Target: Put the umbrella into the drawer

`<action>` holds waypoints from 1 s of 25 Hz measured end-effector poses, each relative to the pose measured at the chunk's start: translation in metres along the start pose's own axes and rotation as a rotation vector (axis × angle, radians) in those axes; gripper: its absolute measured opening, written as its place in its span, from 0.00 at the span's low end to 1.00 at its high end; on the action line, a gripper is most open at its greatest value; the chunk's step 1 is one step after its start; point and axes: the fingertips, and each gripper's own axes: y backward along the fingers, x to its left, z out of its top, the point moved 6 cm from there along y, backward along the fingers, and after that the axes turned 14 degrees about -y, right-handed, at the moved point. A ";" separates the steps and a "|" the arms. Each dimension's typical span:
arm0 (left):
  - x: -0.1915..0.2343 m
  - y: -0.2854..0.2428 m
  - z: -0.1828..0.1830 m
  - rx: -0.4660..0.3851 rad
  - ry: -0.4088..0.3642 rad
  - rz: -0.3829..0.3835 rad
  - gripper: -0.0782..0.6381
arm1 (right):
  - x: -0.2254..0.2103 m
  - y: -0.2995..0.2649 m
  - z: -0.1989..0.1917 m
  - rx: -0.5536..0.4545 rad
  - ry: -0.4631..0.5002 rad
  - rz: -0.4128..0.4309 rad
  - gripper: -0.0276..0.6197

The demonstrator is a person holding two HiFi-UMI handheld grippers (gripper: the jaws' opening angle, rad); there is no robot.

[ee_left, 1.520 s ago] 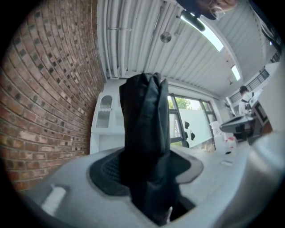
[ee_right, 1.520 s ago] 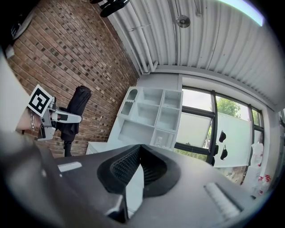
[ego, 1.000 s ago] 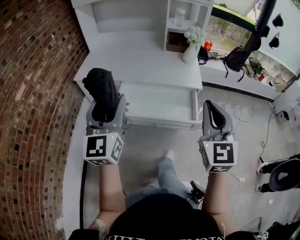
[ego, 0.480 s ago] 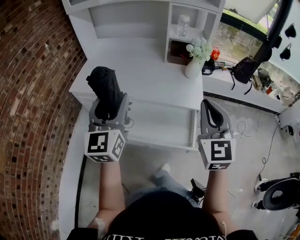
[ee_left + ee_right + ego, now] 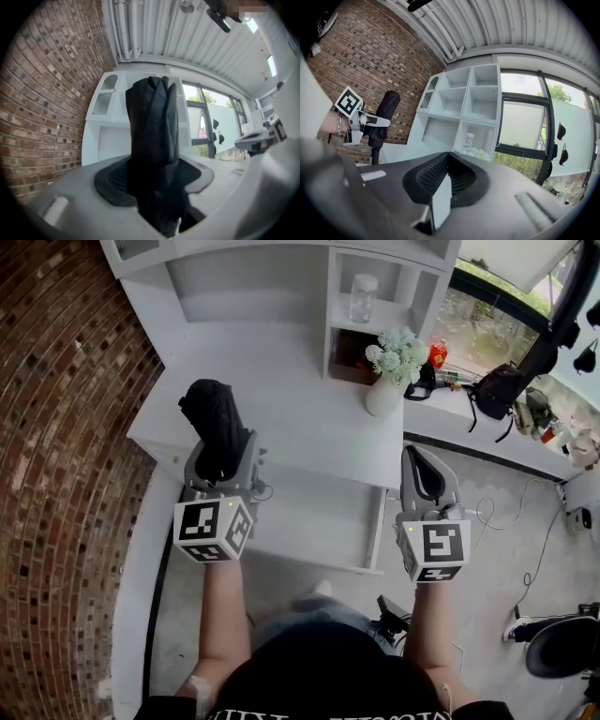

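Umbrella (image 5: 214, 423), black and folded up, sits clamped in the left tongs (image 5: 223, 451). The two jaws press on its sides and the bundle sticks out well past their tips. In the left gripper view it fills the gap between the pads and stands straight up in the middle of the picture. It is in the air, held out in front of the person, and from the head view it shows over the left front part of the white surface (image 5: 300, 399). It is not in the drawer.

The drawer (image 5: 378, 521) is pulled out from under that surface, just to the right of the left tongs, and I can see its white floor. The right tongs (image 5: 422, 457) hang past the drawer's right corner, over the floor. Their jaws are closed together with nothing between them, which the right gripper view shows plainly.

At the back right of the surface stands a white vase (image 5: 382, 396) of pale flowers (image 5: 394, 351). A jar (image 5: 362, 296) sits in a shelf compartment just above it. A brick wall (image 5: 66, 427) runs along the left. A dark backpack (image 5: 500, 390) rests on the window ledge at the right, well apart from the drawer.
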 end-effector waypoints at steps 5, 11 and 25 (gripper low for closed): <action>-0.008 -0.020 -0.029 0.072 0.062 0.003 0.45 | -0.017 -0.019 -0.018 0.043 -0.042 0.019 0.05; -0.015 -0.022 -0.077 0.174 0.185 0.011 0.45 | -0.016 -0.031 -0.046 0.109 -0.067 0.038 0.05; -0.039 -0.009 -0.190 0.467 0.424 0.004 0.45 | 0.003 -0.033 -0.100 0.253 -0.142 0.031 0.05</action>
